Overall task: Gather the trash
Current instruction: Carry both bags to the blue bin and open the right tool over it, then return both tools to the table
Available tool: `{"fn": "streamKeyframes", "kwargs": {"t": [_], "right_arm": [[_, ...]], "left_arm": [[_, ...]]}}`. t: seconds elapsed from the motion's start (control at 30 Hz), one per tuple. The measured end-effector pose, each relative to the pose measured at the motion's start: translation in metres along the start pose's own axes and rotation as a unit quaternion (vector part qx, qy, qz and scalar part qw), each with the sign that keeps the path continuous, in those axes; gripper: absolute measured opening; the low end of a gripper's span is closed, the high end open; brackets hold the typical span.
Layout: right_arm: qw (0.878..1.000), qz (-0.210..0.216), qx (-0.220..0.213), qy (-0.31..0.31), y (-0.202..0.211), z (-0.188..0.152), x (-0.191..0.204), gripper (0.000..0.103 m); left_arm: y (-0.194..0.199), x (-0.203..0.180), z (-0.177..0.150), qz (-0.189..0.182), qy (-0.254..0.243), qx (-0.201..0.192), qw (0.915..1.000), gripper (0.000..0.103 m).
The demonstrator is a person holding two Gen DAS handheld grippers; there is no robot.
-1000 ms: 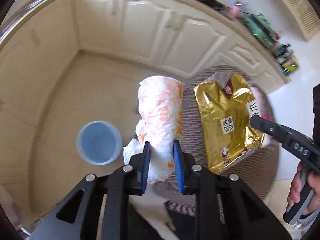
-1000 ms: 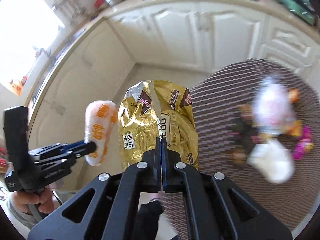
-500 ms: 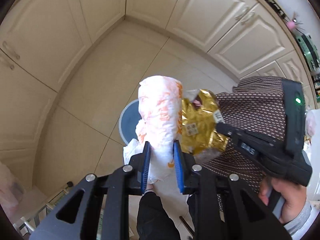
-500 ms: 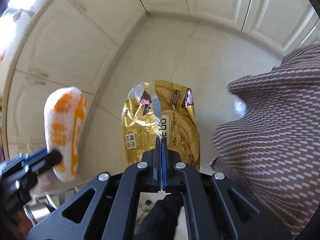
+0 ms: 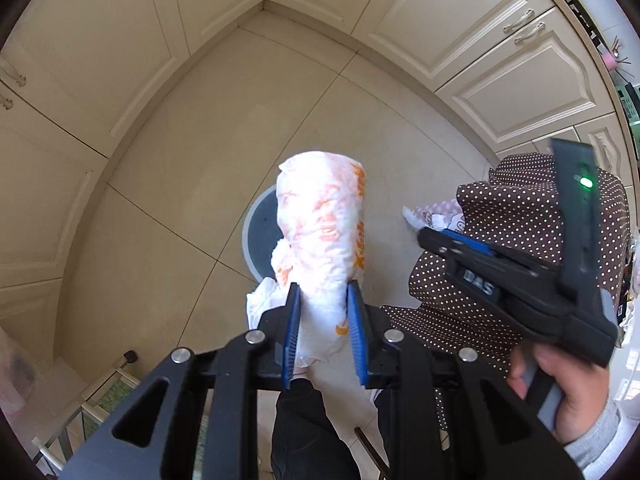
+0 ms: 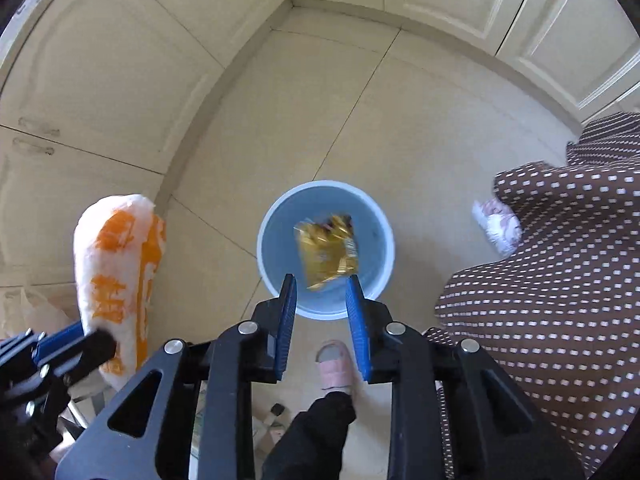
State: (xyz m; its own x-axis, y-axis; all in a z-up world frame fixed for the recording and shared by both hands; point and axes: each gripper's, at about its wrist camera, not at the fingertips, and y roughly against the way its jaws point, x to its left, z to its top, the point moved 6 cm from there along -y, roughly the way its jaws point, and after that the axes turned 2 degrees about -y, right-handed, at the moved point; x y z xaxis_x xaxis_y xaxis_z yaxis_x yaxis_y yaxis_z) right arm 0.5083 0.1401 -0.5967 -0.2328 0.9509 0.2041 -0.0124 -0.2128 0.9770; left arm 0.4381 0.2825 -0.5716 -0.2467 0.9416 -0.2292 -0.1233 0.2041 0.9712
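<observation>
My left gripper (image 5: 323, 296) is shut on a white and orange wrapper (image 5: 322, 240), held above the floor; the wrapper also shows in the right wrist view (image 6: 118, 264). A light blue bin (image 6: 325, 248) stands on the floor below my right gripper (image 6: 321, 292), which is open and empty. A gold snack bag (image 6: 326, 254) is inside the bin's opening, blurred. In the left wrist view the bin (image 5: 260, 236) is mostly hidden behind the wrapper, and my right gripper (image 5: 424, 236) is at the right.
A table with a brown dotted cloth (image 6: 560, 280) is on the right, with a pink and white wrapper (image 6: 498, 224) at its edge. Cream cabinets (image 6: 100, 80) line the corner. The person's slippered foot (image 6: 334, 364) is near the bin.
My right gripper has opened and let go of the gold snack bag, which has dropped into the bin. Both grippers have moved over the floor toward the bin.
</observation>
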Motion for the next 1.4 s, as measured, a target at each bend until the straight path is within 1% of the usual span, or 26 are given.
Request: {"fn": "streamKeyframes", "kwargs": {"t": [0.1, 0.23, 0.3, 0.33, 0.4, 0.53, 0.57, 0.63, 0.67, 0.77, 0.87, 0.97, 1.07, 1.2, 1.27, 1.33, 1.37, 1.4], "right_arm": [[1.000, -0.006, -0.019, -0.008, 0.021, -0.005, -0.009, 0.035], [0.999, -0.008, -0.043, -0.011, 0.049, -0.005, -0.016, 0.039], [0.998, -0.008, -0.058, -0.012, 0.065, -0.004, -0.020, 0.042], [0.998, -0.007, -0.062, -0.014, 0.069, 0.003, -0.021, 0.043], [0.997, -0.002, -0.072, -0.020, 0.080, 0.004, -0.026, 0.044], [0.996, 0.005, -0.090, -0.027, 0.101, 0.007, -0.036, 0.044], [0.995, 0.007, -0.093, -0.029, 0.105, 0.009, -0.041, 0.044], [0.994, 0.012, -0.101, -0.034, 0.117, 0.009, -0.048, 0.044], [0.994, 0.014, -0.107, -0.036, 0.131, 0.006, -0.047, 0.044], [0.991, 0.021, -0.124, -0.041, 0.156, 0.000, -0.067, 0.044], [0.988, 0.027, -0.141, -0.048, 0.177, -0.010, -0.082, 0.045], [0.984, 0.033, -0.166, -0.060, 0.212, -0.024, -0.110, 0.046], [0.979, 0.030, -0.190, -0.071, 0.241, -0.039, -0.138, 0.046], [0.971, 0.016, -0.224, -0.085, 0.289, -0.068, -0.203, 0.047], [0.967, 0.004, -0.238, -0.092, 0.308, -0.082, -0.229, 0.048], [0.961, -0.013, -0.257, -0.104, 0.330, -0.100, -0.264, 0.050], [0.958, -0.022, -0.264, -0.113, 0.341, -0.111, -0.286, 0.051], [0.956, -0.030, -0.268, -0.120, 0.342, -0.119, -0.302, 0.052]], "left_arm": [[0.002, -0.004, 0.004, -0.004, -0.009, 0.000, 1.0000, 0.022], [0.005, -0.020, 0.013, -0.006, -0.024, -0.004, 0.9997, 0.022], [0.008, -0.028, 0.018, -0.007, -0.031, -0.004, 0.9995, 0.024], [0.009, -0.032, 0.019, -0.003, -0.034, -0.005, 0.9994, 0.027], [0.015, -0.037, 0.025, 0.001, -0.037, -0.011, 0.9992, 0.028], [0.028, -0.049, 0.029, 0.012, -0.035, -0.021, 0.9991, 0.040], [0.031, -0.052, 0.030, 0.013, -0.035, -0.025, 0.9990, 0.041], [0.041, -0.062, 0.030, 0.017, -0.037, -0.032, 0.9986, 0.042], [0.043, -0.065, 0.030, 0.018, -0.038, -0.035, 0.9985, 0.042], [0.057, -0.082, 0.027, 0.024, -0.041, -0.043, 0.9980, 0.043], [0.077, -0.107, 0.021, 0.021, -0.049, -0.059, 0.9968, 0.043], [0.094, -0.147, 0.011, 0.013, -0.067, -0.073, 0.9950, 0.045], [0.109, -0.200, 0.001, 0.004, -0.089, -0.089, 0.9921, 0.048], [0.121, -0.286, -0.024, -0.022, -0.128, -0.101, 0.9863, 0.050], [0.121, -0.328, -0.036, -0.038, -0.146, -0.102, 0.9832, 0.054], [0.119, -0.379, -0.053, -0.053, -0.173, -0.100, 0.9784, 0.055], [0.117, -0.396, -0.059, -0.057, -0.183, -0.098, 0.9766, 0.057], [0.114, -0.423, -0.069, -0.065, -0.201, -0.093, 0.9730, 0.058]]}}
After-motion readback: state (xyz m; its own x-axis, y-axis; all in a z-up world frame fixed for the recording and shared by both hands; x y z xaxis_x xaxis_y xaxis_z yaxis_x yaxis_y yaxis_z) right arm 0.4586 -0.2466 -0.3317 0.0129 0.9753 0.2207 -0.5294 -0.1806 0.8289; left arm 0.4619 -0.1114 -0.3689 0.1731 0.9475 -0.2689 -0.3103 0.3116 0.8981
